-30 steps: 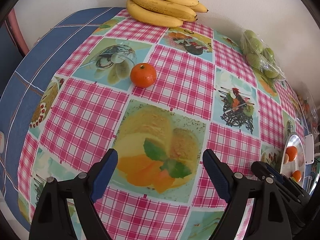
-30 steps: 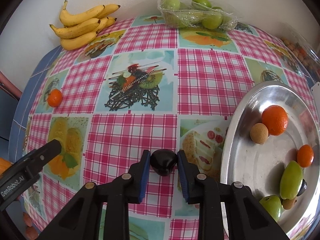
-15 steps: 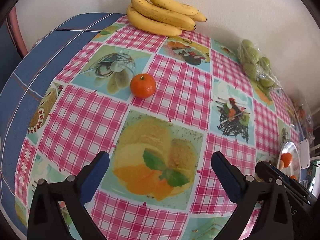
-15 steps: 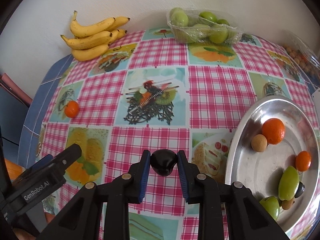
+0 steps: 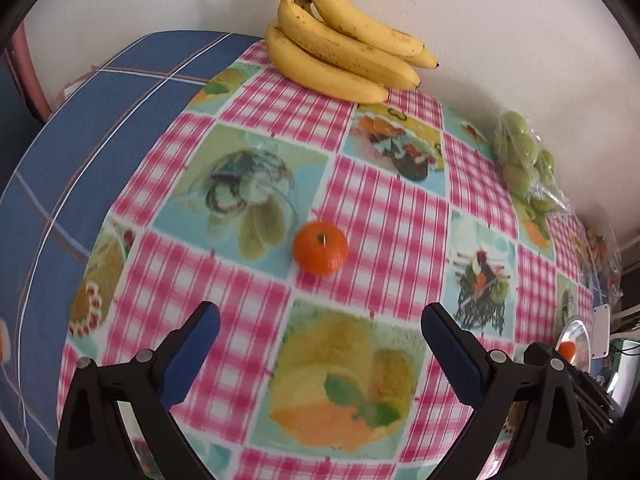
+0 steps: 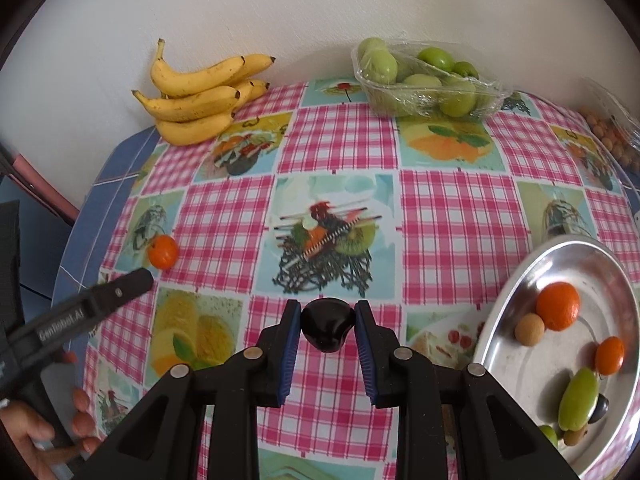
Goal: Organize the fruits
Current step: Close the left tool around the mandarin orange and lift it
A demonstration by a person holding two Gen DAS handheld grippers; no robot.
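My right gripper [image 6: 327,330] is shut on a small black fruit [image 6: 328,323] and holds it above the checked tablecloth, left of the metal tray [image 6: 520,292]. The tray holds two oranges, green fruits and small brown fruits. My left gripper [image 5: 320,344] is open and empty, its jaws wide apart, with a loose orange [image 5: 320,247] lying on the cloth just beyond the fingertips. That orange [image 6: 163,251] also shows in the right wrist view, beside the left gripper's finger [image 6: 120,290].
A bunch of bananas [image 5: 340,52] lies at the back by the wall. A wrapped pack of green fruits [image 6: 424,80] sits at the back right. A bag of small brown fruits [image 6: 612,136] lies at the far right. The table's blue edge [image 5: 80,140] runs along the left.
The left gripper has moved forward toward the loose orange and opened wider. The right gripper has pulled back and up with the black fruit still held.
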